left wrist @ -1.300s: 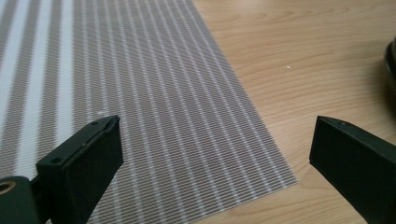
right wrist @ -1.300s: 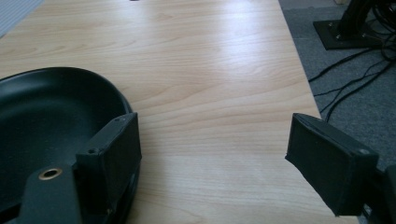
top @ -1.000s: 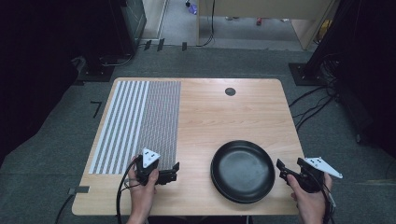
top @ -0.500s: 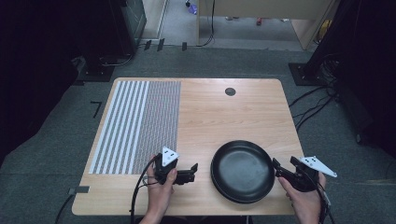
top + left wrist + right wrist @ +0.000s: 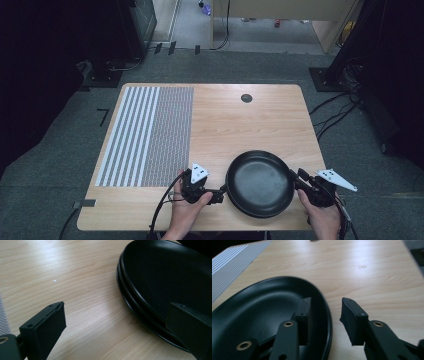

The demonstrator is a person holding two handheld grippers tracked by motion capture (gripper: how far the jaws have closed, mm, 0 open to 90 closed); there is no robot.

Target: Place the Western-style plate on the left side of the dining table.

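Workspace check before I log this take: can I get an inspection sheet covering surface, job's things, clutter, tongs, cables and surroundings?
Surface: wooden table; striped mat on its left half; small dark disc near the far edge.
Job's things: black plate at the near edge.
Clutter: nothing seen.
Tongs: left tongs open beside the plate's left rim, apart from it; right tongs straddle the right rim, a gap showing, jaws have just been closing.
Cables: one trails from the left tongs off the near edge.
Surroundings: grey carpet, floor cables, dark equipment.
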